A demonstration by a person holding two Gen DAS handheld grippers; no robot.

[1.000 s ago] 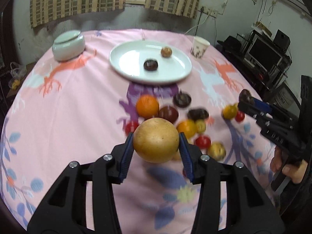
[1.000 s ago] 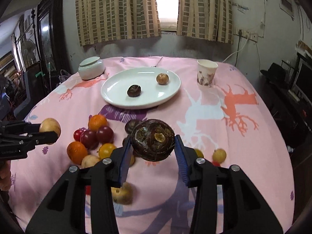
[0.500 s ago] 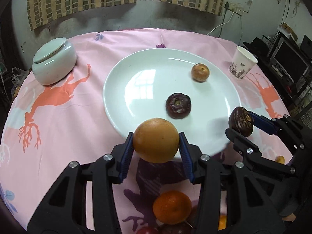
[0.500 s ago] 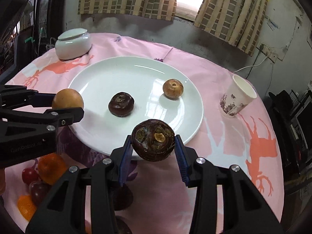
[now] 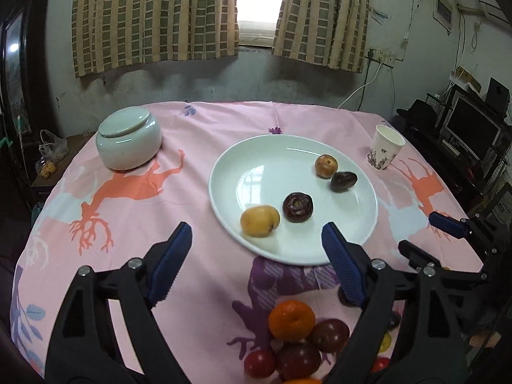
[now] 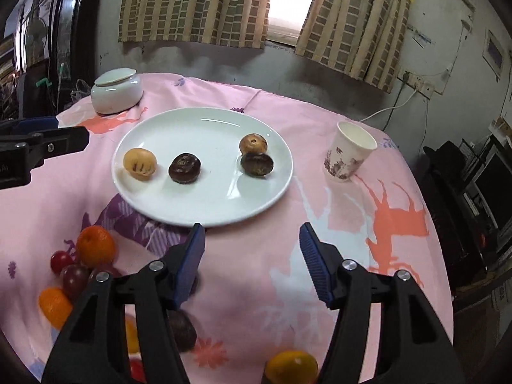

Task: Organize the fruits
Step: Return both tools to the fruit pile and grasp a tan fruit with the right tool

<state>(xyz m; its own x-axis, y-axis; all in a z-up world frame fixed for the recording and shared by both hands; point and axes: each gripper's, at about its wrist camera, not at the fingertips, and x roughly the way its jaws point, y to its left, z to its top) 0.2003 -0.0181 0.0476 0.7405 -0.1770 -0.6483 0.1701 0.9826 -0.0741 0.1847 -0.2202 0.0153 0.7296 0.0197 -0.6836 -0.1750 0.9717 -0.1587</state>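
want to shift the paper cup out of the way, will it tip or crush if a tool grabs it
The paper cup looks empty, so probably very light and apt to tip or slide at a nudge. It is tall, with a base narrower than its rim, and already appears to lean. Thin paper walls would likely buckle under a firm squeeze, so grip gently.

A lived-in room of a home. A table under a pink printed cloth (image 5: 134, 198) fills the middle of the frame, set with a white plate (image 5: 262, 160) and a paper cup (image 5: 385, 148). Checked curtains (image 5: 153, 16) hang over a window at the top, a screen (image 5: 470, 128) stands on shelves at the right edge, and a cable (image 5: 361, 91) runs down the stained wall.
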